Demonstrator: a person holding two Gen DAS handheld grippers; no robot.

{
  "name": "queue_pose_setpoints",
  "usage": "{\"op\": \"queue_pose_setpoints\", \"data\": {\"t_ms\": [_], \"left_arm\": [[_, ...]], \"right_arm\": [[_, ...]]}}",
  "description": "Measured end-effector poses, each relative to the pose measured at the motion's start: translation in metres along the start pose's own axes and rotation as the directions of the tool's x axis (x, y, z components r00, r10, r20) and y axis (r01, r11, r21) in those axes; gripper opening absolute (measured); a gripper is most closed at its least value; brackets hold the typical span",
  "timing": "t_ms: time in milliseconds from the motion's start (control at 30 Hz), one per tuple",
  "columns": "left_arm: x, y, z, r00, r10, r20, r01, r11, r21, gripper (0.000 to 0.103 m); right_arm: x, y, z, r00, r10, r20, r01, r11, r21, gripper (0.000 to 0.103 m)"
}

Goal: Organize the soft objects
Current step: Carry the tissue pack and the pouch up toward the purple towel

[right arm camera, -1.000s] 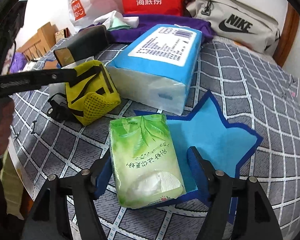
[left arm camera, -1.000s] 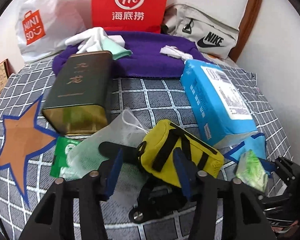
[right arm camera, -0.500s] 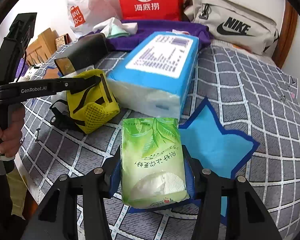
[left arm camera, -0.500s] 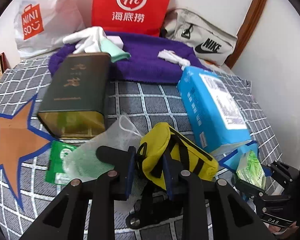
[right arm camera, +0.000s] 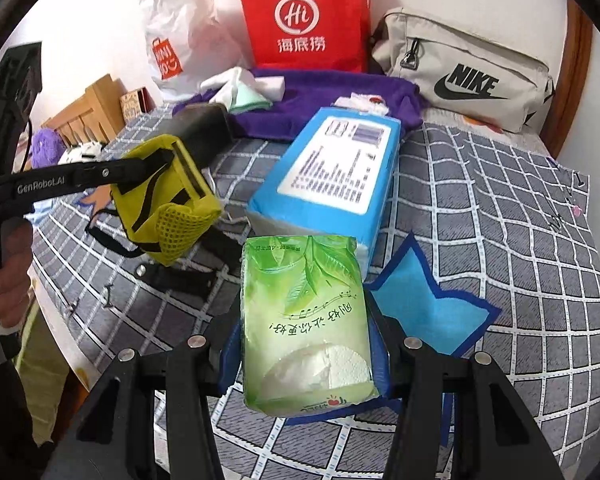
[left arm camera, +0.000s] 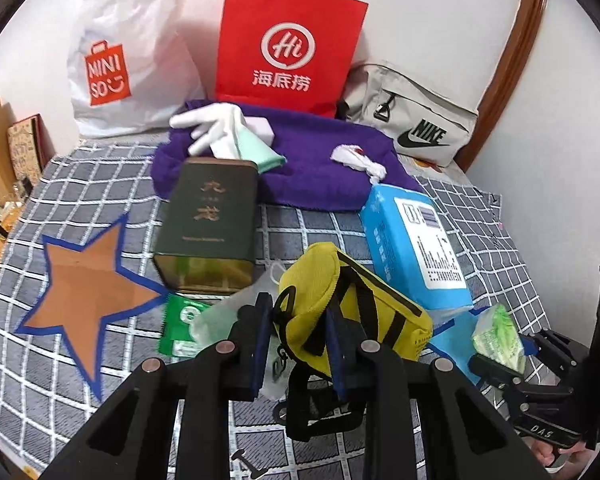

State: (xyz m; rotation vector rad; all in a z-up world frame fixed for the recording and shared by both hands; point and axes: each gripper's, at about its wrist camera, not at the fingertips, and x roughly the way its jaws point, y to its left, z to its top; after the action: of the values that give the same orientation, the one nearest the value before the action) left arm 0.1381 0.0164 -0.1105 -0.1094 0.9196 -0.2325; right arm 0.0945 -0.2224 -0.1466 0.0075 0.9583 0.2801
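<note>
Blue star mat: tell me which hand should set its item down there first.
Right. The right gripper, shut on the green tissue pack, hangs beside the blue star mat. The left gripper holds the yellow pouch nearer the orange star mat.

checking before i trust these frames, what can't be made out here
- Left wrist view: the yellow pouch's near end, hidden behind the left tool.
- Left wrist view: the clear bag's contents, covered by pouch and tool.
- Right wrist view: the blue star, partly covered by the green tissue pack in the right tool.
- Right wrist view: the dark tin's label faces away.
</note>
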Motion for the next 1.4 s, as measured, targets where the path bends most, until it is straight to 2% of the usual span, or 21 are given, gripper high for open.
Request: {"op": "queue_pose_setpoints", "data": {"t_ms": [633,933,1400], "left_arm": [[-0.048,0.016,0.052,0.994,0.061,0.095,-0.055,0.997,-0.058,0.024],[-0.050,0.020,0.078,0.989,0.078,0.122,-0.072,0.996,-0.059,0.024],[-0.035,0.025,0.108,0.987,0.096,0.132,-0.089,0.994,-0.059,0.024]], "right_arm": [[-0.039,-0.005,0.075,0.993,-0.013,0.117,0.014,1.000,-0.008,0.051],[-0.039,-0.002,0.117,0.986,-0.010,0.169,0.013,1.000,-0.019,0.051],[-0.024,-0.014,0.149,0.983,-0.015,0.180,0.016,1.000,-0.005,0.052]]}}
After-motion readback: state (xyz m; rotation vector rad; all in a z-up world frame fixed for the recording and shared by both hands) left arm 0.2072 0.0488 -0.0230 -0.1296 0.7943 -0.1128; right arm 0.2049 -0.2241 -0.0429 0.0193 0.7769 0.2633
